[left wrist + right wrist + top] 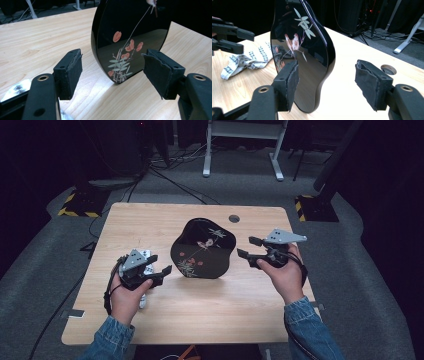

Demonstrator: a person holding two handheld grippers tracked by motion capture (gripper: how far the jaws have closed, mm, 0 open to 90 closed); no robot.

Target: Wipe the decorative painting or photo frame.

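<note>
1. A black lacquered tray [202,249], painted with red flowers and green leaves, was seen on the table [175,312] near its middle, between the two grippers.
2. In both gripper views the tray appeared to stand on its edge; what propped it could not be told.
3. The left gripper [161,264] was held just left of the tray, its fingers [71,72] spread wide and released. Nothing was gripped; the tray's lower rim was seen beyond the gap, apart from both pads.
4. The right gripper [249,247] was held just right of the tray, fingers [372,83] likewise released and wide. The tray's edge was seen behind the left pad, and no pressing contact was visible.
5. A white cloth [247,60] with a dark printed pattern was noted on the table by the left gripper, on the tray's far side as seen from the right gripper view.
6. A round hole [234,218] was noted in the table behind the tray.
7. Both forearms were covered by denim sleeves [110,337].
</note>
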